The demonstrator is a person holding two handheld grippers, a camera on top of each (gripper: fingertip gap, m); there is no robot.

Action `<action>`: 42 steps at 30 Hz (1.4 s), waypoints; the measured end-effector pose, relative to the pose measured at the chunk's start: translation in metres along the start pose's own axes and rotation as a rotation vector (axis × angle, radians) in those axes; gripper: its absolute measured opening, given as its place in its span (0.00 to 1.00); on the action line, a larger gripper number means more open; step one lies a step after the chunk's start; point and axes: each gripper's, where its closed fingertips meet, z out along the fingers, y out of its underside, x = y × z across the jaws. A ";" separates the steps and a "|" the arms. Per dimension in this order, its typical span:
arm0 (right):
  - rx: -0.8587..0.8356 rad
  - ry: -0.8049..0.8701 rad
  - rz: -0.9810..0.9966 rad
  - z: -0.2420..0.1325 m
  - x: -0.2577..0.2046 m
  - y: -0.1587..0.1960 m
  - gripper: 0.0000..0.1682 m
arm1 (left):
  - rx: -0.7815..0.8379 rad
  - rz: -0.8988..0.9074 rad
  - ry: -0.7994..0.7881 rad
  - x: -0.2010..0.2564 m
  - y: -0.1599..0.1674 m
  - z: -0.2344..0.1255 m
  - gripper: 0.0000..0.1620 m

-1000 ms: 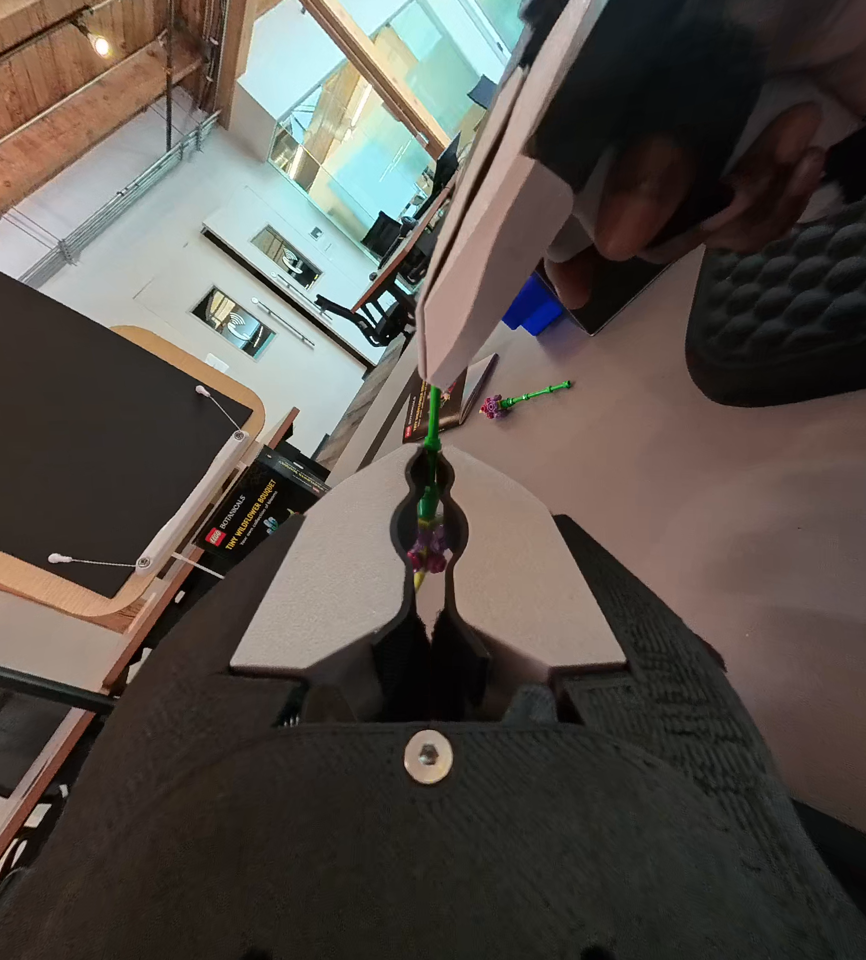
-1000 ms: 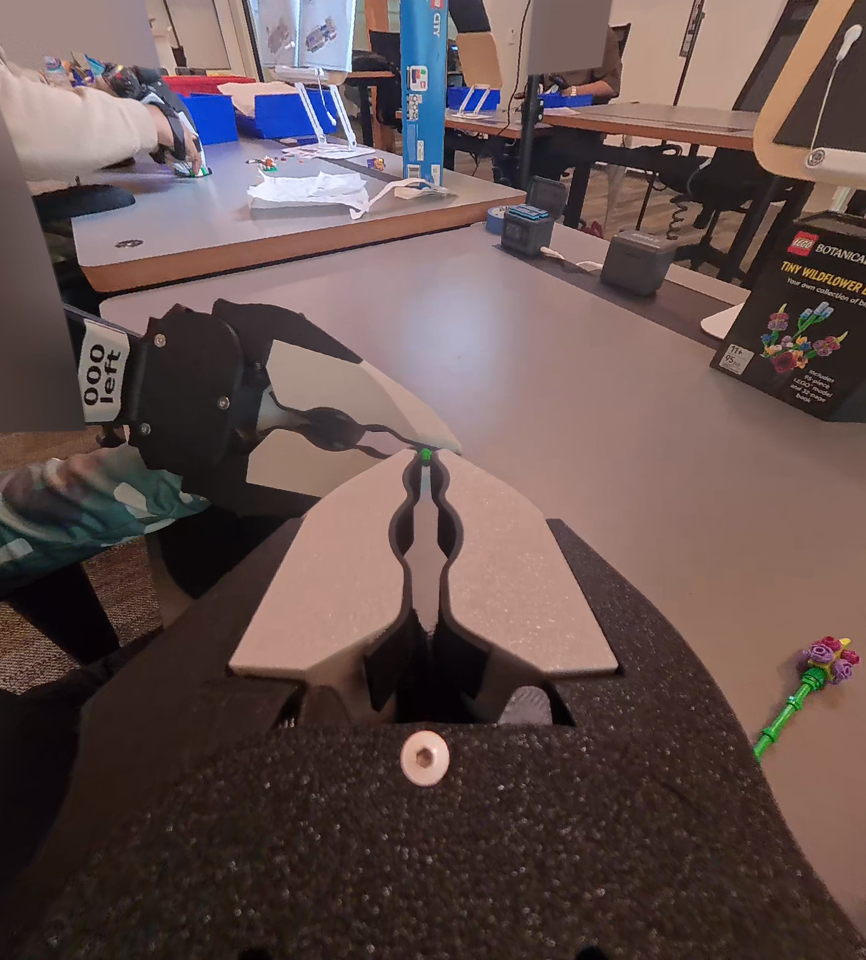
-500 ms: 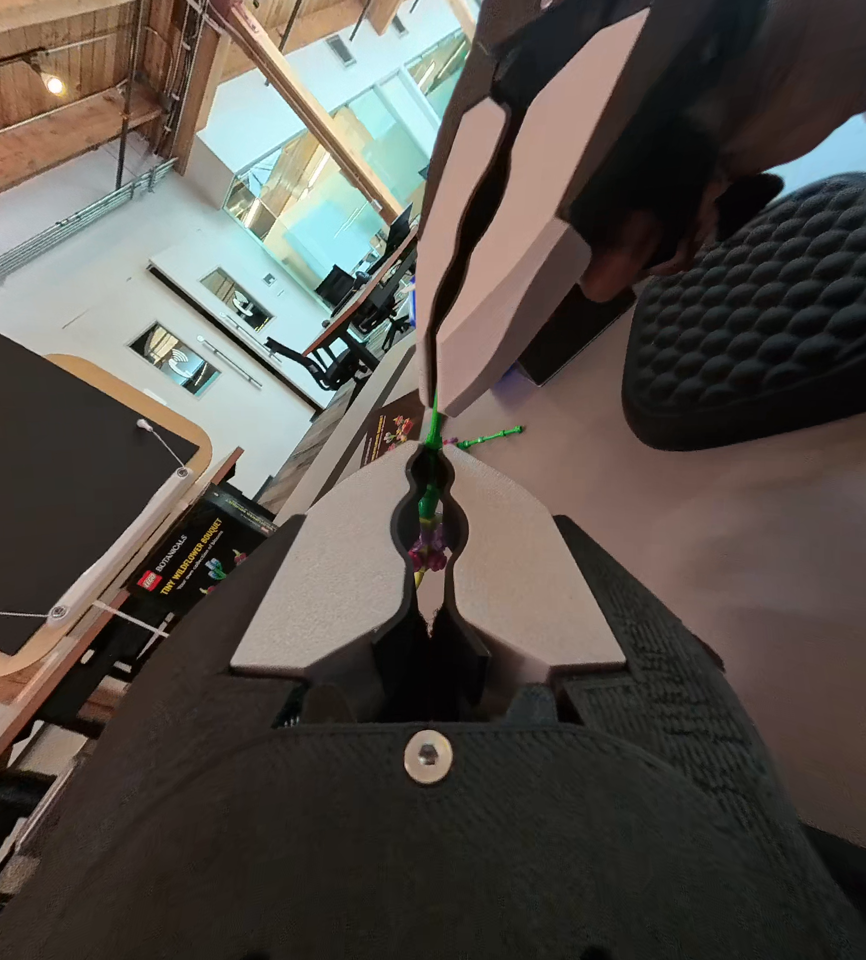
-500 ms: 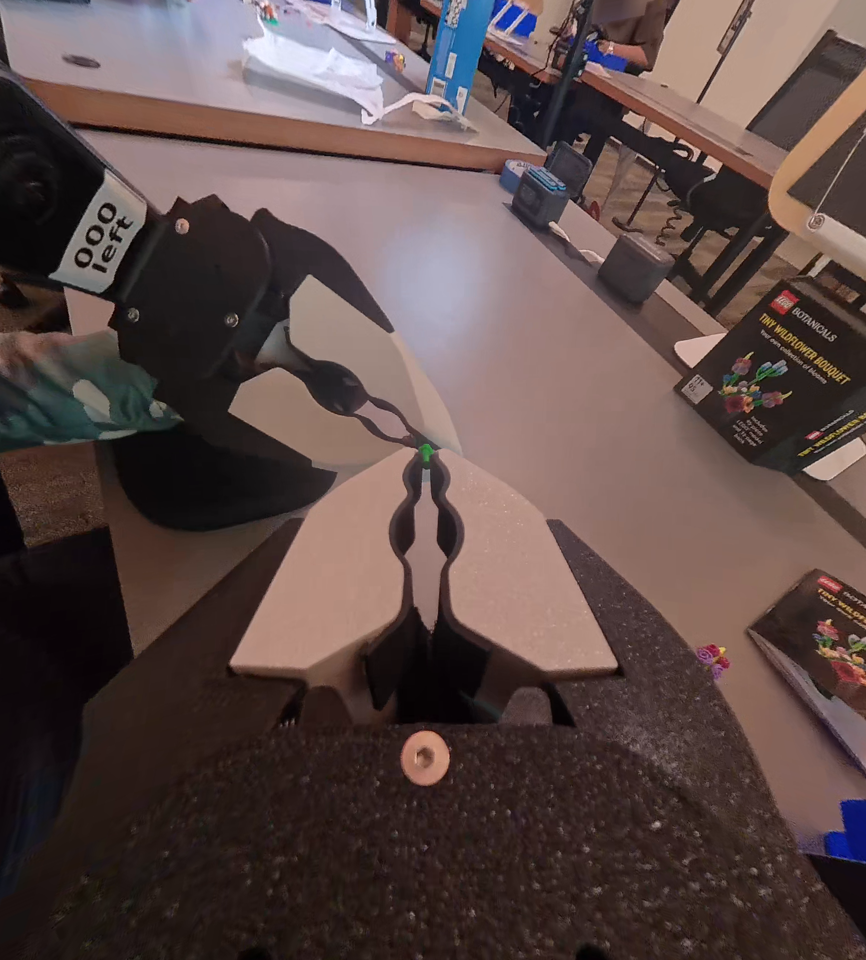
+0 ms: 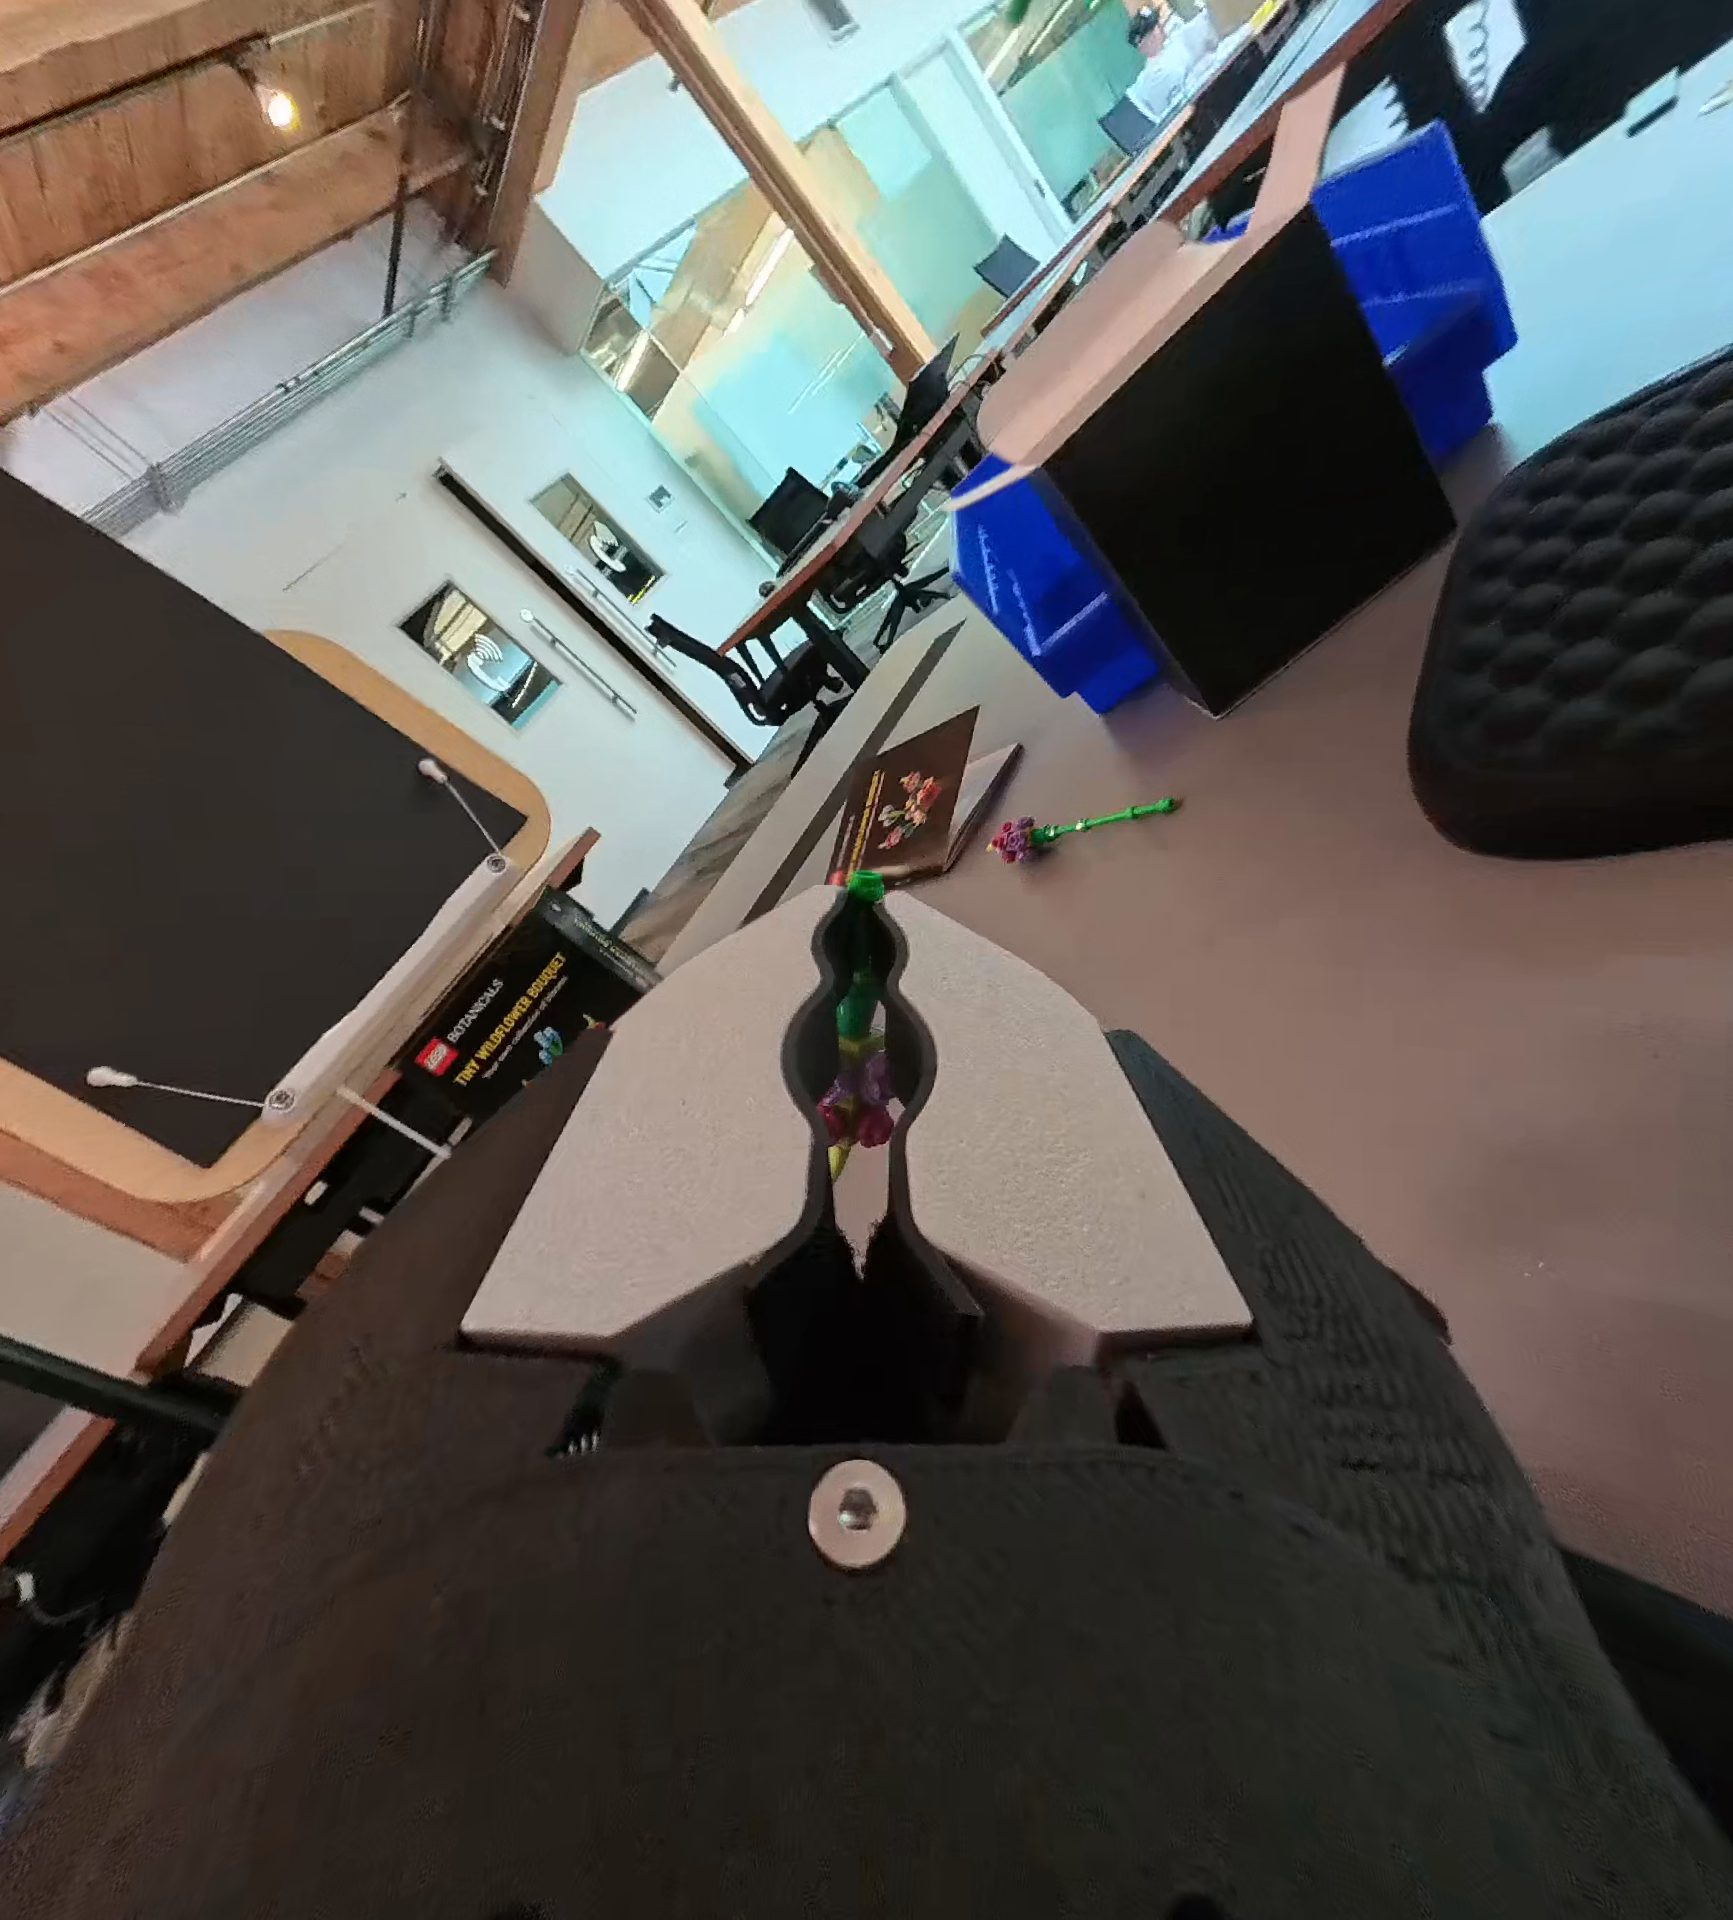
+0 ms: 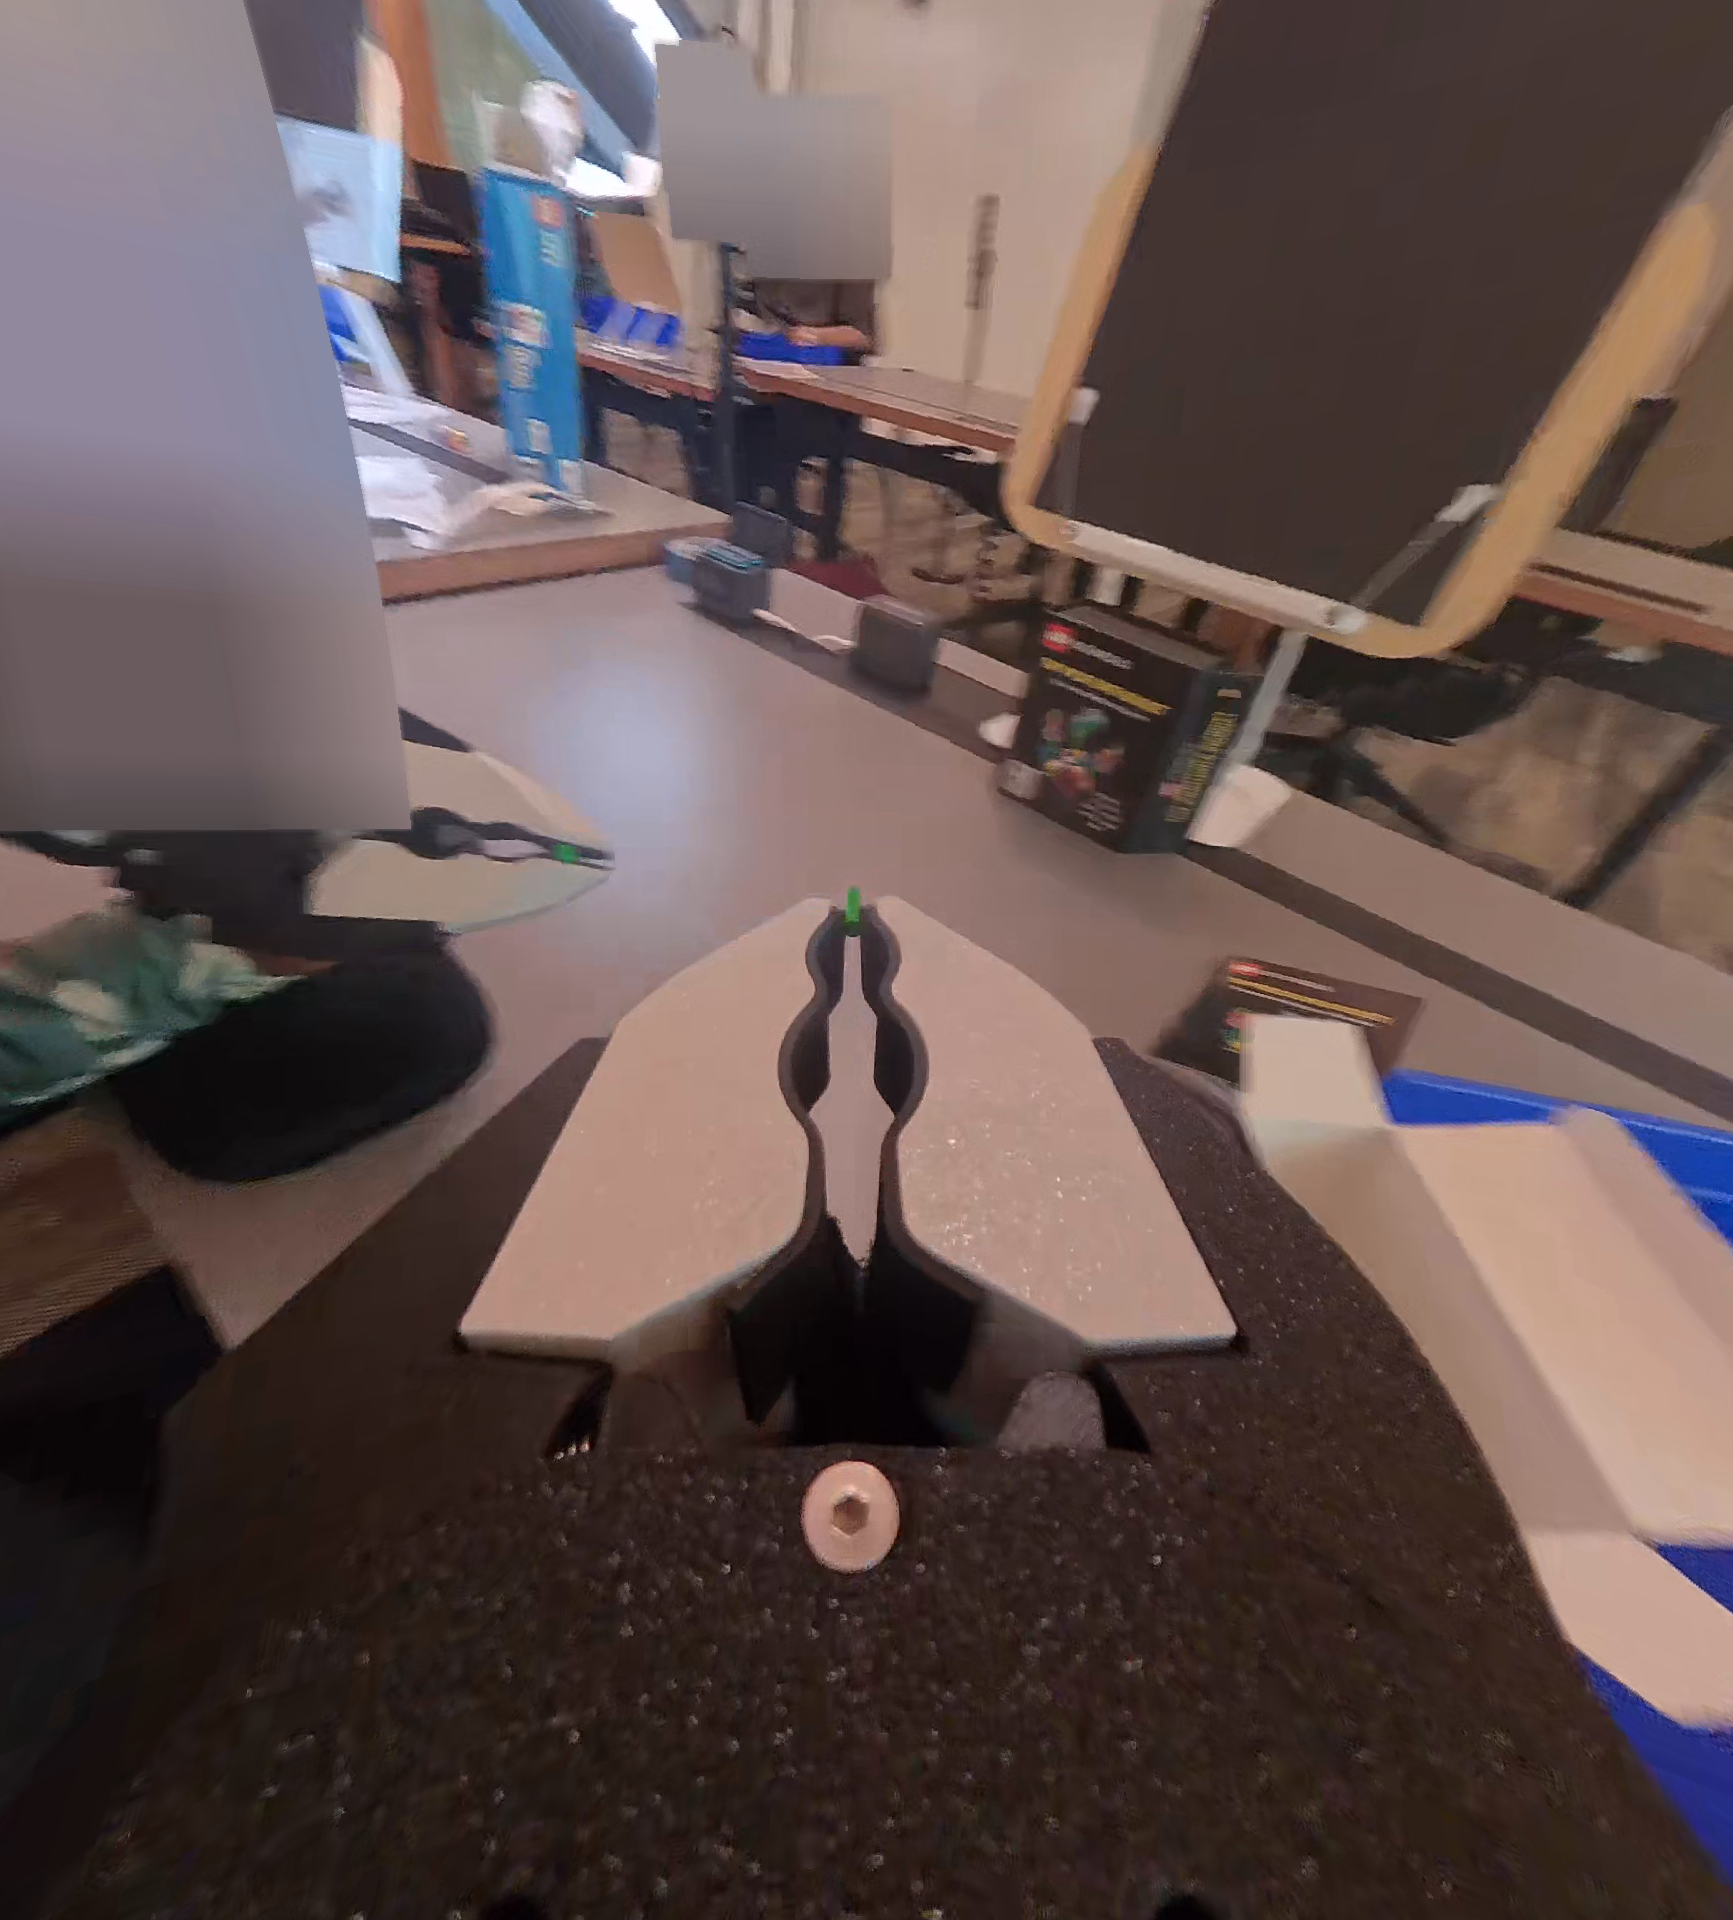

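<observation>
Two tools clenched: left tool (image 5: 860, 914) pinches flower stem (image 5: 854, 1013), right tool (image 6: 854, 920) grips green bit (image 6: 853, 906); both above worktop (image 6: 737, 769). Slight squeeze loss drops either piece

Two close wrist views along each gripper, sharing grey table (image 5: 1361, 1039) and black box (image 6: 1132, 748)

The left gripper (image 5: 862, 914) pinches a green-stemmed toy flower (image 5: 857, 1039) at frame centre; a second flower (image 5: 1075, 828) lies on the surface (image 5: 1464, 1091) at upper right.
</observation>
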 end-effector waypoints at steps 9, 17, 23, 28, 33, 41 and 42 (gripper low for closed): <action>-0.395 0.536 -0.069 -0.022 0.115 0.059 0.02 | 0.004 0.005 0.004 0.000 0.000 -0.001 0.02; -0.496 0.600 -0.072 -0.024 0.132 0.078 0.08 | -0.009 0.012 0.005 0.001 0.003 0.000 0.02; -0.230 0.231 -0.018 0.022 0.060 0.046 0.08 | -0.022 0.013 -0.001 0.000 0.004 0.001 0.02; -0.141 -0.269 0.110 0.072 -0.059 0.044 0.08 | -0.041 0.047 0.007 0.004 0.004 0.003 0.02; -0.184 -0.294 0.047 0.105 -0.094 0.058 0.08 | -0.055 0.086 0.015 0.008 0.004 0.004 0.02; -0.180 -0.355 0.107 0.114 -0.102 0.058 0.05 | -0.048 0.144 0.020 0.012 0.001 0.004 0.02; -0.179 -0.359 0.114 0.114 -0.101 0.058 0.03 | -0.044 0.152 0.019 0.012 0.001 0.003 0.02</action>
